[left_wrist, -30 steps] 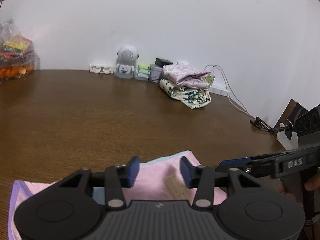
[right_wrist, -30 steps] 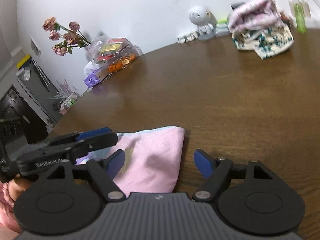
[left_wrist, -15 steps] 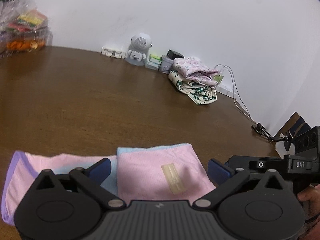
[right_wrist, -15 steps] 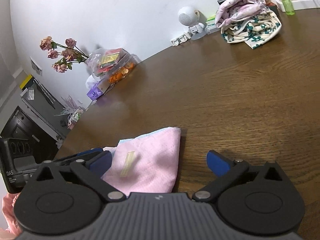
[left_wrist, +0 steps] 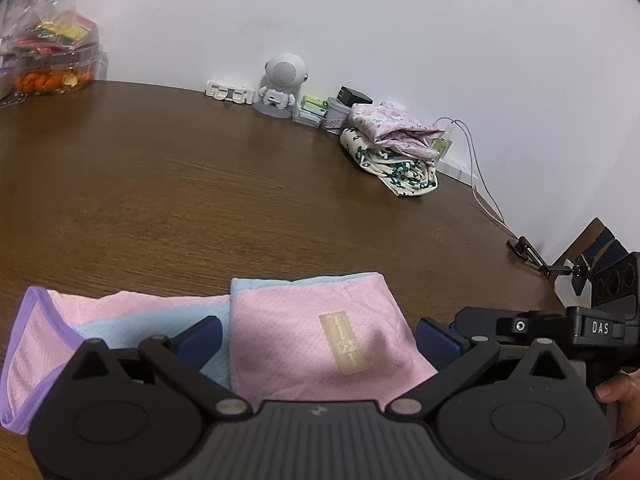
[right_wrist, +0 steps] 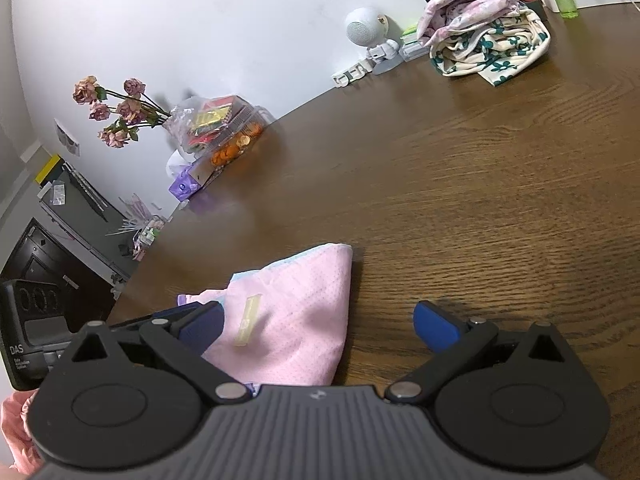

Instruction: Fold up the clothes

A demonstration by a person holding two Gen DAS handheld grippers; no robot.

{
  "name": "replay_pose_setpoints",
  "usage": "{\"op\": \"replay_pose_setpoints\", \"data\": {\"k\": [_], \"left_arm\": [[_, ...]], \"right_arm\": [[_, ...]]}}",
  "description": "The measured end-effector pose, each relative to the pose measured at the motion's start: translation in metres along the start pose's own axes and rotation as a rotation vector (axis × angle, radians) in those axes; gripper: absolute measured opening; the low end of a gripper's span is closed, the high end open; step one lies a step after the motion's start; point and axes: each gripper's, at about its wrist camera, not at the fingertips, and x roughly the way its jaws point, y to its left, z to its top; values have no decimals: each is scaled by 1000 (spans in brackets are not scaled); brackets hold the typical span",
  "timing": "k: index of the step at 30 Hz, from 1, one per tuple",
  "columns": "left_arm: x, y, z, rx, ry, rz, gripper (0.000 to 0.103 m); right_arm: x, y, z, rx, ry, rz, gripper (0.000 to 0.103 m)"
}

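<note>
Left wrist view, left claw (left_wrist: 318,338) spread wide over folded pink garment (left_wrist: 320,336), right claw (right_wrist: 318,326) likewise agape.

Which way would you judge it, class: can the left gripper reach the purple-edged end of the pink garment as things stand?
Probably yes: the left gripper is open, and the purple-edged end lies uncovered beside it on the table.

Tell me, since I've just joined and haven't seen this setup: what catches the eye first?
The pink mesh garment with pale blue lining and a beige label lies half folded at the near edge of the brown wooden table, between the open left gripper. Far back by the white wall sits a pile of floral folded clothes.
</note>
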Motion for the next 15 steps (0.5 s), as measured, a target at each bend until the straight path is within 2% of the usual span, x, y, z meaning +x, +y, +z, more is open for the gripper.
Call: {"op": "replay_pose_setpoints", "data": {"k": [9,12,15], "left_arm": [[4,-8,2,41,-3,6,103],[6,-9,3,57,-5,5,100],[10,-9,4,94,-2,19,93]], "right_arm": [[-2,-6,2,19,6,20,103],[-3,-9,2,23,10,20,103],[-2,-12,4,29,18,29,102]]}}
